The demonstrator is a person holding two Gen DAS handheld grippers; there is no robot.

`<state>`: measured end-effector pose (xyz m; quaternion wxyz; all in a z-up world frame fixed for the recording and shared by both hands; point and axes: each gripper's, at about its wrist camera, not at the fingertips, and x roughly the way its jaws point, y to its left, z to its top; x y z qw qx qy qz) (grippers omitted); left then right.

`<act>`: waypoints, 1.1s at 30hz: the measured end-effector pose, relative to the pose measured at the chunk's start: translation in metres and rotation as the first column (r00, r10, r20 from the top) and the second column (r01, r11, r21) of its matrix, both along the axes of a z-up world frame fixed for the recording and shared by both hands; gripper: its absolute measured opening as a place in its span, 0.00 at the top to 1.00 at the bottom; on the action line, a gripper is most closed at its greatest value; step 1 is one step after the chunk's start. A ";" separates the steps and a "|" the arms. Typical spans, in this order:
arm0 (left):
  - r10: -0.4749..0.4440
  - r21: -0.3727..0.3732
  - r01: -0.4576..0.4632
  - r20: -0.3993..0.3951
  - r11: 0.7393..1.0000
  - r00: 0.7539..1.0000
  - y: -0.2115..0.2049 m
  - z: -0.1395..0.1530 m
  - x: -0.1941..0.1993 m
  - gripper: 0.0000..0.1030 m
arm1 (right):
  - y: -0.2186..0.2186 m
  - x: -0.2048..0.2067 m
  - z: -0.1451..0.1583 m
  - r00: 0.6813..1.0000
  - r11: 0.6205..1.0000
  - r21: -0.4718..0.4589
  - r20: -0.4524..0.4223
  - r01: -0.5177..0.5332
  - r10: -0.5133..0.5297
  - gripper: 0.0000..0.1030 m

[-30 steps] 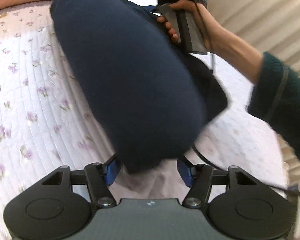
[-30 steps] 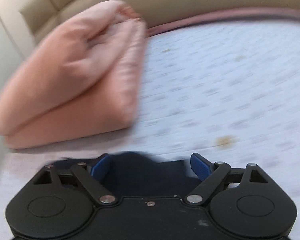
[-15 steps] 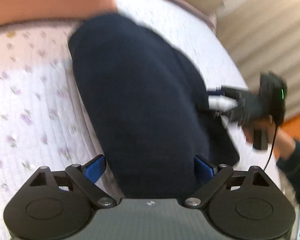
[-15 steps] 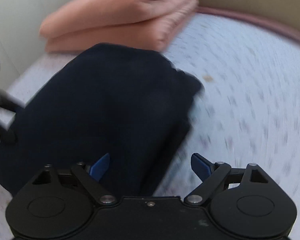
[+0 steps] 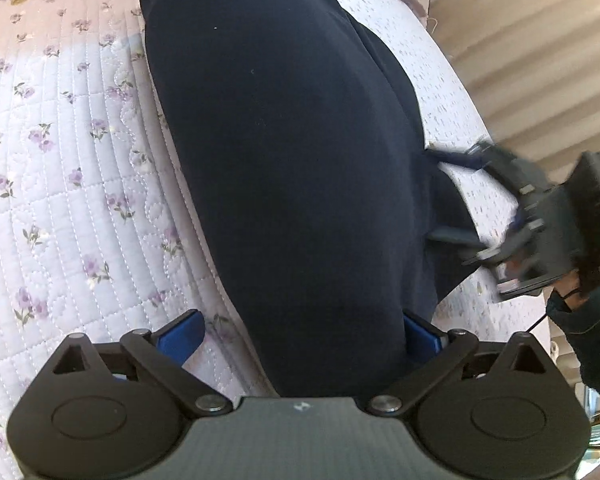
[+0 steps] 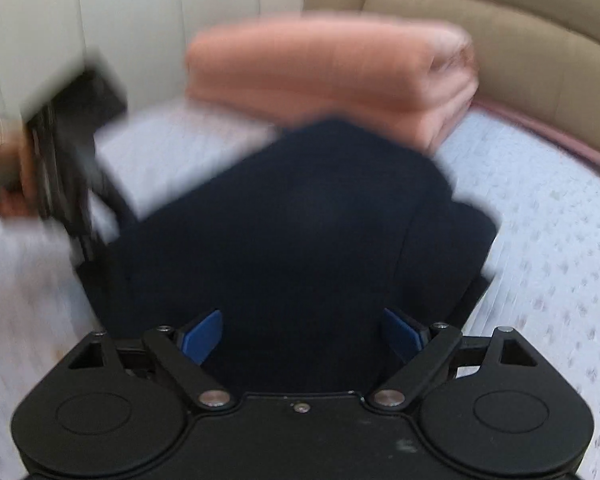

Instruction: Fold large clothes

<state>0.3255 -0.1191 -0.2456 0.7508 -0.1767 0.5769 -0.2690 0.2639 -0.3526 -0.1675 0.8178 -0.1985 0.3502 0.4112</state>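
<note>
Covering most of both views is one bed under a pale quilted coverlet printed with small purple flowers, backed by a beige padded headboard at its far edge. One thick folded salmon-pink blanket sits by that headboard edge. Just in front of it, touching or nearly so, lies the one dark navy knit garment, already folded into a long soft bundle running from the near side of the bed toward the pink blanket, with a looser lower layer poking out along one side.

The left claw has just been spreading its blue pads; they now stand wide apart with the bundle's near end between them, not pinched. The right claw, held by a hand in a dark green sleeve, also stands apart, straddling the garment's side without gripping it.

The fabric looks thick, limp and fairly light, likely to sag and unfold if lifted from one point. Taking it at the folded edge, through all layers and with both claws, would probably hold the shape best.
</note>
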 end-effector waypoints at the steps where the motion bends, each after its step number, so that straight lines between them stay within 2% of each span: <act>1: 0.003 0.005 -0.003 0.005 1.000 1.000 0.000 -0.001 -0.002 0.00 | -0.007 -0.002 -0.009 1.000 1.000 -0.014 0.008 0.012 -0.011 0.00; 2: 0.002 0.012 -0.002 0.014 1.000 1.000 -0.003 0.000 -0.007 0.00 | -0.020 -0.001 -0.018 0.999 0.999 0.000 -0.022 0.037 -0.037 0.00; 3: -0.003 0.023 0.002 0.025 1.000 1.000 -0.005 0.000 -0.011 0.00 | -0.033 0.004 -0.021 0.991 0.996 0.032 -0.110 0.085 -0.081 0.00; 4: -0.006 0.031 0.005 0.032 1.000 0.999 -0.005 0.004 -0.012 0.00 | -0.050 0.012 -0.026 0.967 0.984 0.088 -0.217 0.155 -0.133 0.00; 5: 0.001 0.032 -0.002 0.034 0.999 0.999 -0.006 0.004 -0.014 0.00 | -0.060 0.011 -0.026 0.969 0.982 0.106 -0.212 0.154 -0.129 0.00; 7: 0.024 0.027 -0.024 0.019 0.999 1.000 -0.006 0.004 -0.017 0.00 | -0.061 0.001 -0.020 0.984 0.993 0.037 -0.146 0.110 -0.104 0.00; 10: 0.074 0.033 -0.074 -0.006 0.997 0.997 -0.002 0.012 -0.023 0.01 | -0.066 0.011 -0.005 0.954 0.989 -0.007 -0.264 0.145 -0.142 0.00; 11: 0.087 0.019 -0.087 -0.009 0.996 0.996 0.000 0.017 -0.025 0.02 | -0.070 0.015 0.004 0.939 0.987 0.012 -0.311 0.160 -0.149 0.01; 13: 0.097 -0.029 -0.097 0.024 0.995 0.995 0.001 0.036 -0.027 0.03 | -0.087 0.024 0.026 0.925 0.959 0.175 -0.348 0.223 -0.152 0.01; 15: 0.120 -0.065 -0.114 0.096 0.991 0.988 0.012 0.053 -0.027 0.00 | -0.107 0.040 0.041 0.891 0.882 0.340 -0.422 0.325 -0.166 0.01; 16: 0.141 -0.071 -0.133 0.124 0.989 0.982 0.017 0.060 -0.023 0.00 | -0.110 0.050 0.041 0.871 0.856 0.366 -0.460 0.364 -0.173 0.01; 17: 0.154 -0.061 -0.147 0.137 0.987 0.979 0.020 0.064 -0.017 0.00 | -0.110 0.061 0.038 0.849 0.841 0.364 -0.493 0.400 -0.190 0.01; 19: 0.172 -0.044 -0.167 0.148 0.985 0.974 0.025 0.064 -0.001 0.00 | -0.100 0.084 0.024 0.830 0.852 0.322 -0.517 0.414 -0.208 0.01; 21: 0.201 -0.096 -0.190 0.124 0.977 0.972 0.029 0.057 0.016 0.00 | -0.092 0.096 0.006 0.806 0.857 0.280 -0.547 0.432 -0.227 0.01; 23: 0.249 -0.176 -0.235 0.061 0.956 0.967 0.036 0.041 0.033 0.00 | -0.087 0.106 -0.010 0.758 0.837 0.271 -0.609 0.476 -0.234 0.01; 25: 0.315 -0.212 -0.311 -0.017 0.926 0.949 0.043 0.025 0.046 0.00 | -0.083 0.108 -0.019 0.719 0.808 0.303 -0.665 0.506 -0.202 0.01; 26: 0.328 -0.231 -0.330 -0.047 0.915 0.944 0.049 0.018 0.049 0.00 | -0.083 0.108 -0.018 0.716 0.807 0.311 -0.673 0.502 -0.186 0.01; 28: 0.327 -0.252 -0.337 -0.080 0.907 0.942 0.052 0.009 0.055 0.00 | -0.076 0.106 -0.021 0.735 0.822 0.307 -0.652 0.479 -0.185 0.01; 30: 0.315 -0.233 -0.325 -0.080 0.917 0.946 0.051 0.006 0.059 0.00 | -0.071 0.109 -0.023 0.752 0.834 0.316 -0.637 0.453 -0.167 0.00; 33: 0.288 -0.240 -0.301 -0.089 0.923 0.954 0.044 -0.001 0.067 0.00 | -0.063 0.121 -0.031 0.751 0.834 0.329 -0.644 0.443 -0.145 0.00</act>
